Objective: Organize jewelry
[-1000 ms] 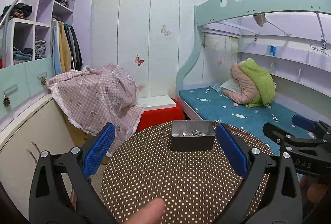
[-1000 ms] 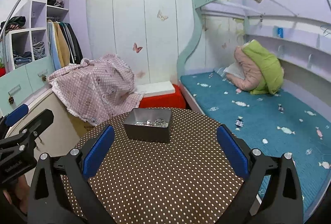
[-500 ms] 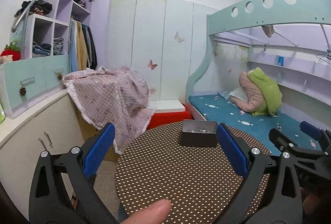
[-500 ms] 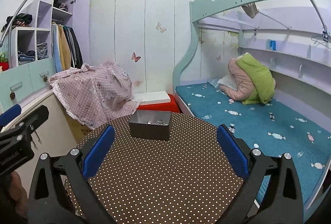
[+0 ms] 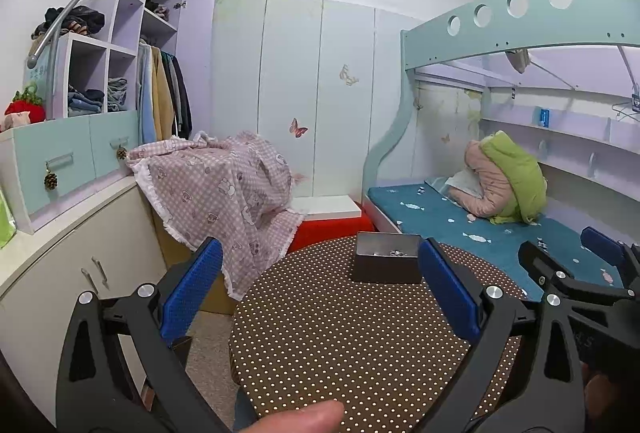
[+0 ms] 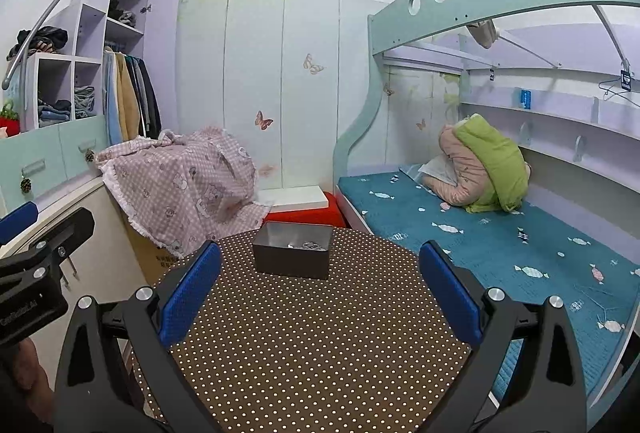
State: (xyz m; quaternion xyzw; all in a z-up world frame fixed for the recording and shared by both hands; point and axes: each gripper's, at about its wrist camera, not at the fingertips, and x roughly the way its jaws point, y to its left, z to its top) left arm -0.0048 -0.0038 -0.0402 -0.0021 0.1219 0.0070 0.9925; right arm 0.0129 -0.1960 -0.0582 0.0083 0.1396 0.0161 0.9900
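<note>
A small dark grey box (image 5: 386, 263) (image 6: 293, 249) stands at the far side of a round table (image 5: 340, 337) (image 6: 320, 333) covered in a brown dotted cloth. Silver jewelry (image 5: 396, 253) (image 6: 306, 245) lies inside the box. My left gripper (image 5: 320, 289) is open, held back from the box above the near half of the table, with nothing between its blue pads. My right gripper (image 6: 320, 289) is open too, also short of the box and holding nothing. Each gripper shows at the edge of the other's view.
A bunk bed (image 5: 480, 229) with a teal mattress runs along the right. A pink checked cloth (image 5: 216, 193) drapes over something left of the table, beside a cabinet (image 5: 60, 273) and shelves. A red stool (image 5: 332, 225) stands behind the table. A fingertip (image 5: 304, 417) shows at the bottom.
Both grippers have pulled back and risen from the table, so the box looks smaller and farther away. Both stay open and hold nothing.
</note>
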